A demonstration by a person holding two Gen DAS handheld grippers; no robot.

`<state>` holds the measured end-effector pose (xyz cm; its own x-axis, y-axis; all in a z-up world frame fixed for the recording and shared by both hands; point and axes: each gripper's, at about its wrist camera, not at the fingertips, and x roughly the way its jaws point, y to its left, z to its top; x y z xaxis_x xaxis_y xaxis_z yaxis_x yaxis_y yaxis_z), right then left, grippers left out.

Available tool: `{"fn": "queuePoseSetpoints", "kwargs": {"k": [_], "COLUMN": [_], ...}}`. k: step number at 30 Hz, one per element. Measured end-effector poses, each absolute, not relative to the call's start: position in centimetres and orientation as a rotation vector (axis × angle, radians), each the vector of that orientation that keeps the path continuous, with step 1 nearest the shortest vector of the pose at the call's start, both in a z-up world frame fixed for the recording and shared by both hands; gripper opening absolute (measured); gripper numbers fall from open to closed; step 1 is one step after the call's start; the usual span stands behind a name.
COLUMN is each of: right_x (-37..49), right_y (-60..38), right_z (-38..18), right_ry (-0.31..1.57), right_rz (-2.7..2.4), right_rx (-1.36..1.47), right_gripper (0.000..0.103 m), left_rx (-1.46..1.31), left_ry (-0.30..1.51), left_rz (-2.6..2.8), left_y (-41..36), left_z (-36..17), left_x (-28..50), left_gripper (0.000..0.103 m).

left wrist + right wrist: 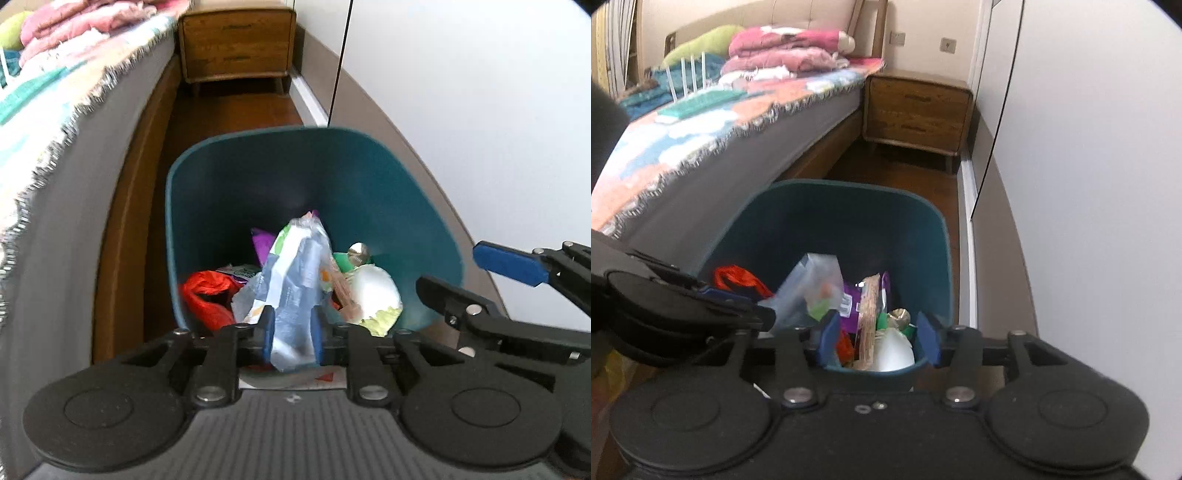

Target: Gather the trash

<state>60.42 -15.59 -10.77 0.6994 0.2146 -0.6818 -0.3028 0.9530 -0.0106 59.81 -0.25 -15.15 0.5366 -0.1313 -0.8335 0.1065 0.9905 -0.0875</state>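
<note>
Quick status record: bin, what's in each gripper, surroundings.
bin: teal bin on the wood floor, between bed and white wall, holding mixed trash
left gripper: plastic wrapper between its pads, over the bin; whether still gripped is unclear
right gripper: open, nothing between the pads, over the bin's near rim
behind: wooden nightstand

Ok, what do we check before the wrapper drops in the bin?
1. Wrapper is over the bin: ok.
2. Left gripper has its pads on the wrapper: cannot tell; the wrapper sits between them.
3. Right gripper is open and empty: ok.
4. Bin has room; the trash lies well below the rim: ok.
5. The two grippers are apart: ok.
</note>
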Motion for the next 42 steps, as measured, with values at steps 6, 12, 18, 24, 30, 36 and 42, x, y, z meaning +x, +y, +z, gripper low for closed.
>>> {"fn": "queuePoseSetpoints", "kwargs": {"k": [6, 12, 18, 24, 30, 36, 42], "right_x": [56.7, 52.4, 47.1, 43.3, 41.0, 40.3, 39.7], "right_y": [-17.4, -18.9, -19.9, -20.4, -20.4, -20.6, -21.0], "right_z": [-5.6, -0.2, 3.3, 5.0, 5.6, 6.2, 6.5], "right_ry": [0.692, 0.628, 0.569, 0.539, 0.527, 0.523, 0.518], "right_rz": [0.275, 0.304, 0.327, 0.345, 0.356, 0.346, 0.331], "right_rx": [-0.054, 0.032, 0.058, 0.046, 0.043, 0.064, 0.086], "right_gripper": [0.055, 0.063, 0.071, 0.081, 0.094, 0.103, 0.103], "left_rx": [-0.009, -0.016, -0.043, -0.047, -0.025, -0.032, -0.07], "left_ry": [0.894, 0.804, 0.741, 0.71, 0.728, 0.731, 0.725], "left_rz": [-0.129, -0.117, -0.104, -0.092, -0.079, -0.069, -0.066], "left_y": [0.1, 1.0, 1.6, 1.4, 1.2, 1.5, 2.5], "left_z": [-9.4, -3.5, 0.5, 2.4, 3.2, 3.5, 3.8], "left_x": [54.8, 49.6, 44.1, 39.8, 37.7, 36.5, 35.9], "left_gripper": [0.057, 0.062, 0.075, 0.08, 0.081, 0.081, 0.081]}}
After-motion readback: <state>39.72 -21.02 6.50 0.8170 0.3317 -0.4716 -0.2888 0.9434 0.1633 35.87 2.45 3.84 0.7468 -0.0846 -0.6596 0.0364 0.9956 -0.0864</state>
